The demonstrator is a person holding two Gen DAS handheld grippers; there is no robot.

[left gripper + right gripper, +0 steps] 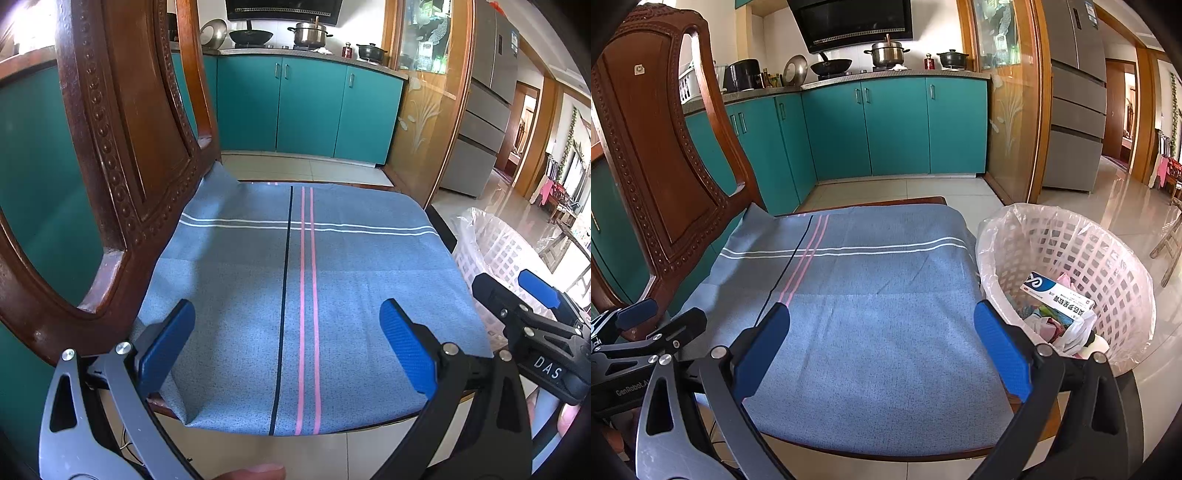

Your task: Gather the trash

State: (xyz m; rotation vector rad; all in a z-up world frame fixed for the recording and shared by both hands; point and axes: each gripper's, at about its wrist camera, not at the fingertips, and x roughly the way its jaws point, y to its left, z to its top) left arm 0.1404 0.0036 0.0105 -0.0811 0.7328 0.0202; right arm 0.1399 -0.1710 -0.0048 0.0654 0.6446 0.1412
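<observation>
A white lattice waste basket (1108,258) lined with a clear bag stands on the floor right of the chair; it also shows in the left wrist view (495,254). Inside lie a white and blue medicine box (1058,297), crumpled wrappers and a plastic bag (1056,326). My left gripper (286,343) is open and empty over the near part of the chair seat's blue cloth (295,280). My right gripper (882,345) is open and empty over the same cloth (871,314), left of the basket. Each gripper shows at the edge of the other's view.
The wooden chair back (653,147) rises at the left. Teal kitchen cabinets (894,125) with pots on the counter stand behind. A glass-panelled wooden partition (1008,110) and a grey fridge (1075,103) are at the right. Tiled floor lies around the chair.
</observation>
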